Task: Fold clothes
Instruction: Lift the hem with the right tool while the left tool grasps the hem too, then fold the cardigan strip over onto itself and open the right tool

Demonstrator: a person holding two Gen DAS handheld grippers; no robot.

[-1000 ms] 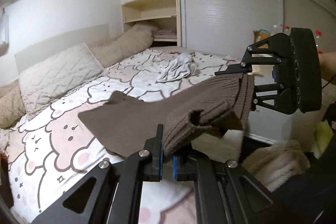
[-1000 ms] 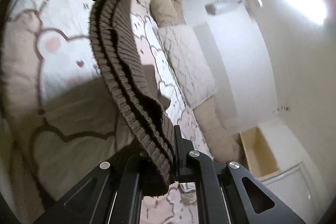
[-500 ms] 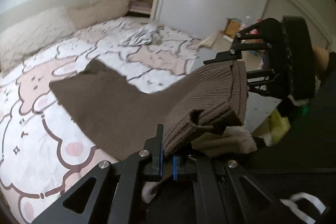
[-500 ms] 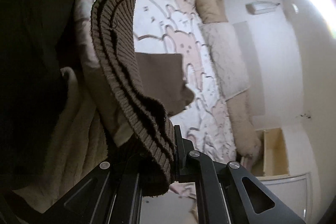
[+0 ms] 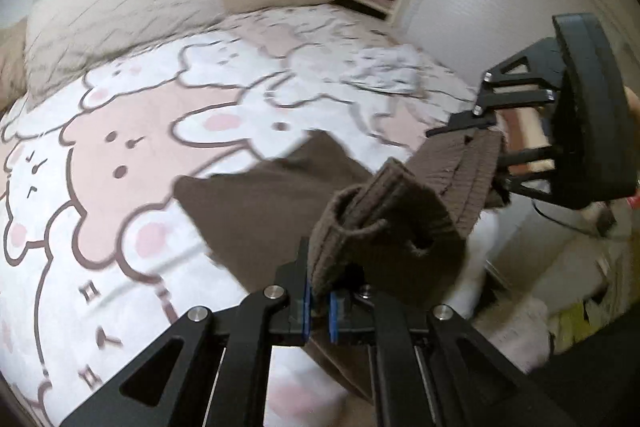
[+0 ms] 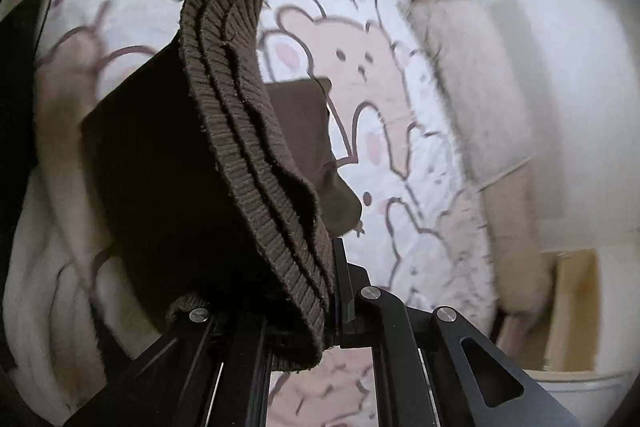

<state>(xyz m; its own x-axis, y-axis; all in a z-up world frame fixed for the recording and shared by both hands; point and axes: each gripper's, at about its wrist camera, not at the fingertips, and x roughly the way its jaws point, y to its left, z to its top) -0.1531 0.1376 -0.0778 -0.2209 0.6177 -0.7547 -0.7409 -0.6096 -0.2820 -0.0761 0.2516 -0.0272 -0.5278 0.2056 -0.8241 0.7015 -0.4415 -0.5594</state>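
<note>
Both hands have swung back over the bed (image 5: 120,131), the left gripper (image 5: 318,303) and, at 2 o'clock, the right gripper (image 5: 486,139) each pinched tight on the brown sweater's (image 5: 248,203) ribbed edge, its far end lying on the bed.

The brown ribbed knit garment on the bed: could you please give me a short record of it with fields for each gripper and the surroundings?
garment: brown ribbed knit garment, ribbed hem lifted, rest trailing on the bed
left gripper: shut on the hem
right gripper: shut on the same hem further along
hem between grippers: folded in layers, slightly slack
surface: pink and white bunny-print bedsheet
other items: crumpled white cloth beyond the garment; beige quilted pillow by the wall
</note>
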